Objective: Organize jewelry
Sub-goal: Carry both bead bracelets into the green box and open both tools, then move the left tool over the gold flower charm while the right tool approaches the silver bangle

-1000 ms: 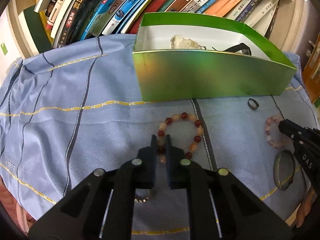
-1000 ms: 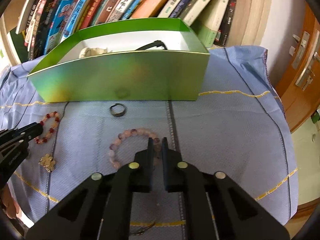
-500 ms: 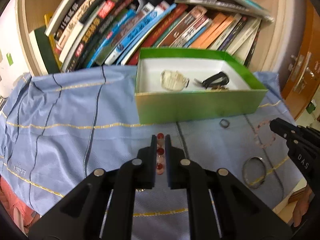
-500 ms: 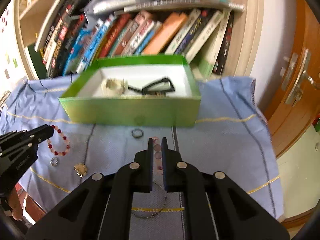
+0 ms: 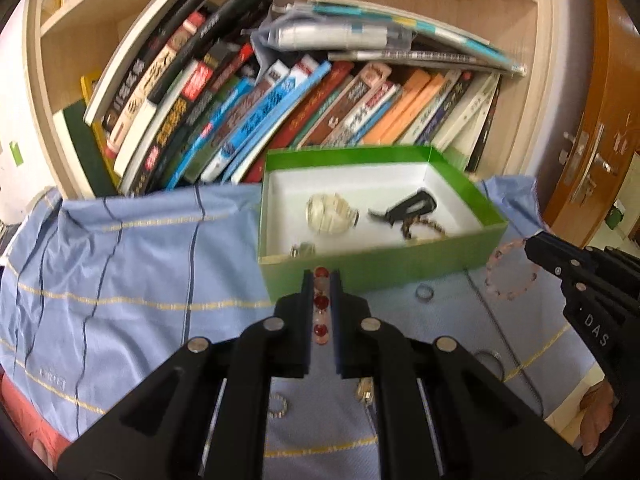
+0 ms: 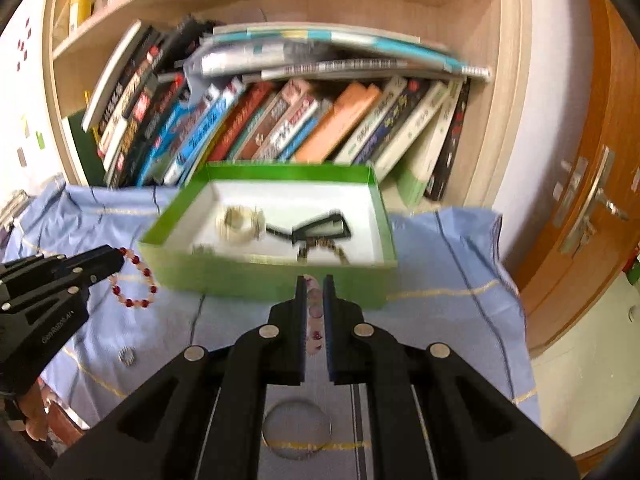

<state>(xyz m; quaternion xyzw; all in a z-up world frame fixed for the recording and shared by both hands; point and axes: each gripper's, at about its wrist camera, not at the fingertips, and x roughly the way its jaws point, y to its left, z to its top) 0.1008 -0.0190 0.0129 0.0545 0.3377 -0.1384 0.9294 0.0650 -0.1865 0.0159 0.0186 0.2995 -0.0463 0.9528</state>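
Lifted off the table now, red-and-white bead bracelet [image 5: 321,303] clamped in left hand-held gripper [image 5: 321,280], pink bead bracelet [image 6: 313,312] in right hand-held gripper [image 6: 313,282]; green box [image 5: 384,266] drop pending, rings left.

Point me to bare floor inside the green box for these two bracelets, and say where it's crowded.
Inside the green box: free floor lies along the back wall and in the left rear corner. Crowded: the pale bracelet mid-floor, the black band with a beaded strand right of it, a small piece at the front wall. On the blue cloth, the left side is bare.
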